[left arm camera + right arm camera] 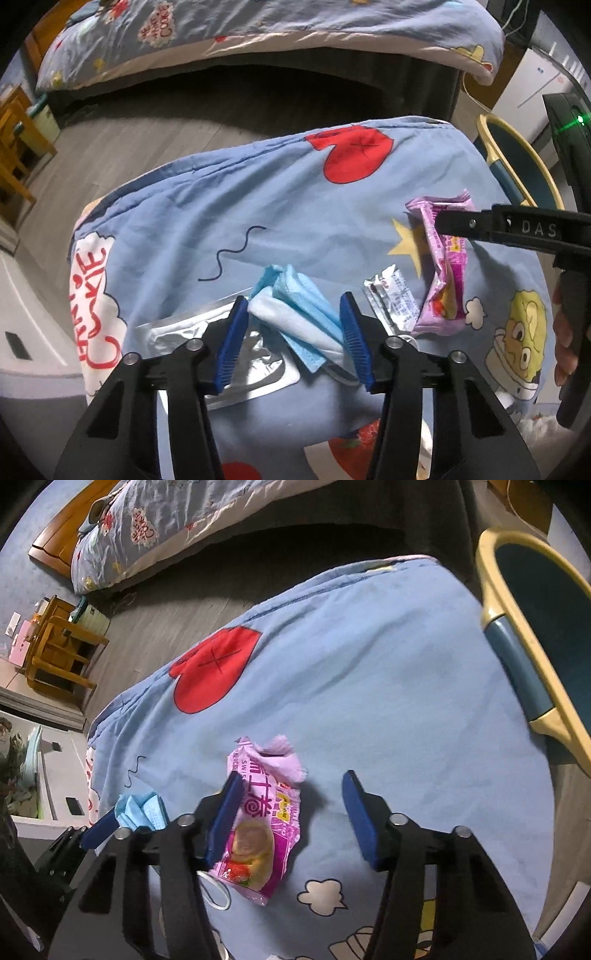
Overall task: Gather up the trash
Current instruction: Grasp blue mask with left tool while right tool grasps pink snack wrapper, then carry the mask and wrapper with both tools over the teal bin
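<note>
A crumpled light-blue face mask (295, 314) lies on the blue cartoon bedspread (280, 206). My left gripper (295, 332) points down over it, and its blue pads (236, 332) touch both ends of the bunched mask. A pink snack wrapper (266, 834) lies to the right. My right gripper (291, 794) stands open over it: the left pad touches the wrapper's edge, the right pad is well clear. In the left wrist view one right-gripper finger (461, 223) crosses the wrapper (447, 288). The mask (140, 808) also shows at the left of the right wrist view.
A small white sachet (395, 299) and a silver foil pack (177, 332) lie beside the mask. A yellow-and-teal chair (517, 646) stands at the bed's right edge. A second bed (258, 29) lies across a strip of grey floor. Wooden furniture (59, 653) stands far left.
</note>
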Available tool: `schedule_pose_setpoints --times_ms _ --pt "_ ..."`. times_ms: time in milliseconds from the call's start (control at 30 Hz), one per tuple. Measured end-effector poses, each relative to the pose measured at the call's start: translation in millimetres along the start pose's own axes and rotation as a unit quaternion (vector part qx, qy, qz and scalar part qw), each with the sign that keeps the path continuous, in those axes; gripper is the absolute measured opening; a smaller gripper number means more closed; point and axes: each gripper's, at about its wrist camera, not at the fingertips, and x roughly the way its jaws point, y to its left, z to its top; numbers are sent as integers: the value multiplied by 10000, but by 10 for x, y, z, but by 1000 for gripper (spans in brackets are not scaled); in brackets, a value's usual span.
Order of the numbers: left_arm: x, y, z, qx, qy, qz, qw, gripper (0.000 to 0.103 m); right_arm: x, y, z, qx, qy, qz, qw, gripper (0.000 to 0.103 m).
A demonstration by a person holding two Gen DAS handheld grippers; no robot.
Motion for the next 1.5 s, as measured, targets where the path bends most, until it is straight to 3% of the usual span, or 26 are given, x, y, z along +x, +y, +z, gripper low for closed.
schedule_pose_setpoints --times_ms 33,133,200,367,567,1033,1500 --pt "5 8 3 -21 10 -3 10000 47 10 14 -4 -30 19 4 10000 53" --pt "4 22 16 -47 30 18 10000 41 28 46 -13 -108 65 28 9999 36" --pt "-17 10 22 -8 7 42 10000 36 30 68 -16 -190 99 72 9997 15" --pt "-63 -14 42 62 -17 79 9999 30 -33 93 -8 -272 20 115 9996 6" --pt "-263 -20 119 181 -328 221 9991 28 -280 138 60 -293 -299 209 9989 5" --pt "-695 -106 315 364 -1111 234 9929 28 -978 373 239 -1017 -1298 -105 9863 4" --pt "-871 -334 421 529 -1414 171 9884 28 -1374 85 331 -827 -1701 36 9819 4"
